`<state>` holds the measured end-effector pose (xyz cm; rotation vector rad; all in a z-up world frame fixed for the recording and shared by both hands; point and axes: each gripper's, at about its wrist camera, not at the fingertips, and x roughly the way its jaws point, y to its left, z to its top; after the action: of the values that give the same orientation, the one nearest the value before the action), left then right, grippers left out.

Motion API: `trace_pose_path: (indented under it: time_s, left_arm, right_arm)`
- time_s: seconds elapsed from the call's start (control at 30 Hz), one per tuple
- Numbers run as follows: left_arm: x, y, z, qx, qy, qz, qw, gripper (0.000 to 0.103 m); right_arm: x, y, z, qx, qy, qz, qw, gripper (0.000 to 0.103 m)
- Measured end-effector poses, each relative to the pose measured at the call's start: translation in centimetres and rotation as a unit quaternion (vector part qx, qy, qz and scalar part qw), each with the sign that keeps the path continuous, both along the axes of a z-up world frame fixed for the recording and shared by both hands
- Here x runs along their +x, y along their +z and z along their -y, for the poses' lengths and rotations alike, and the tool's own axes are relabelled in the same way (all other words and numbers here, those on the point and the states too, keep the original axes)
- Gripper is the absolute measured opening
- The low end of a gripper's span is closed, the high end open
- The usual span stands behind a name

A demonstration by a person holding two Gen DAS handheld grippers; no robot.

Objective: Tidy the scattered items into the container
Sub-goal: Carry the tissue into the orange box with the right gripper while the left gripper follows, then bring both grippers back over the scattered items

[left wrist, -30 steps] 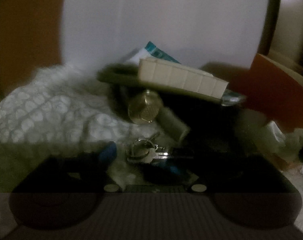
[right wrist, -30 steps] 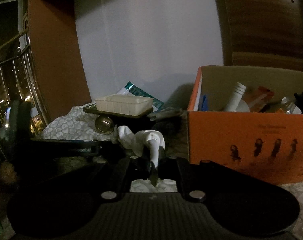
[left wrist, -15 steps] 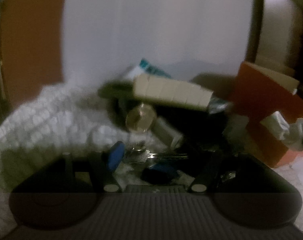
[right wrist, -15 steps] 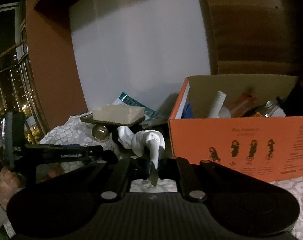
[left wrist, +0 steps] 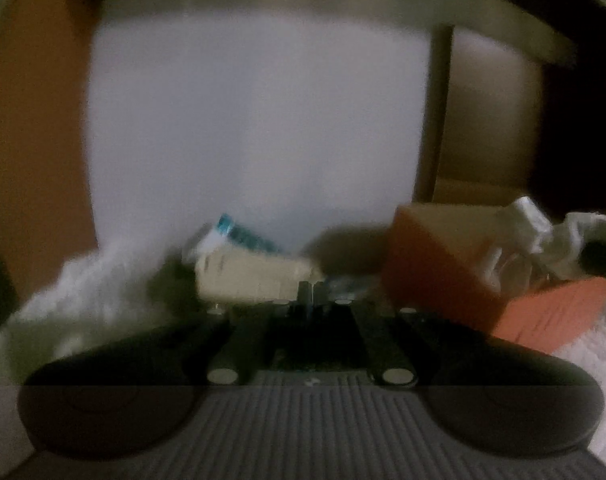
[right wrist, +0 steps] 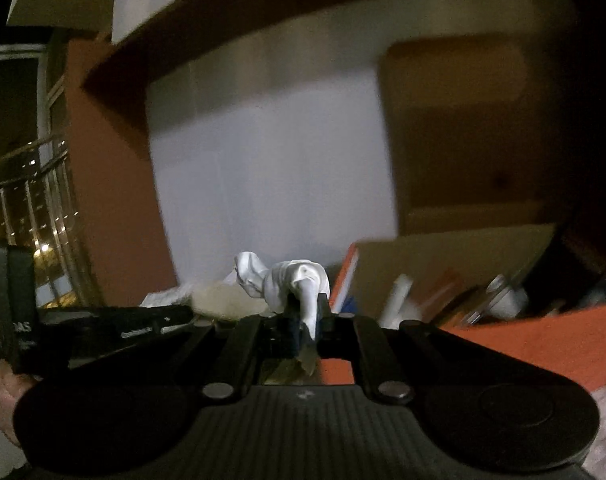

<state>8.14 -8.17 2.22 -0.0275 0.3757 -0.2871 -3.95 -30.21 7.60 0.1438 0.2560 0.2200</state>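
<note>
The crumpled white tissue was clamped in the right hand-held gripper, near the orange box. The left hand-held gripper had just closed; blur hid any contents. A thin pinch risked tearing.

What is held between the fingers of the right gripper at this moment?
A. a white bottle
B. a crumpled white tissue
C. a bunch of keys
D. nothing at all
B: in the right wrist view the right gripper has its fingers closed on a crumpled white tissue, which sticks up above them, in front of the orange box.
</note>
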Motion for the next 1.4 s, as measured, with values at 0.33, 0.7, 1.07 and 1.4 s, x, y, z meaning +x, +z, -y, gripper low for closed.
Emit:
trace_pose_path:
  time_s: [0.33,0.7,1.07,1.4]
  left_arm:
    - [2.5,2.9,11.3,-0.002,-0.105,0.041,0.9936,0.003]
    - [7.0,-0.1,17.5,0.023,-0.132,0.038,0.9903,0.005]
    - [6.7,-1.0,15.6,-0.005,-0.113,0.071,0.9911,0.103]
    - [3.2,-0.9,6.3,-0.010,-0.058,0.094,0.9939,0.103]
  right_arm:
    - [2.6,2.0,7.5,-0.027,-0.094,0.018,0.995,0.005]
    - [6.8,-1.7,12.8,-0.018,-0.120,-0.014,0.993,0.005]
    - [6.2,-2.3,12.3,-0.021,-0.128,-0.007,0.992,0.103]
    - [4.0,-0.2,8.0,-0.015,-0.099,0.024,0.995,0.103]
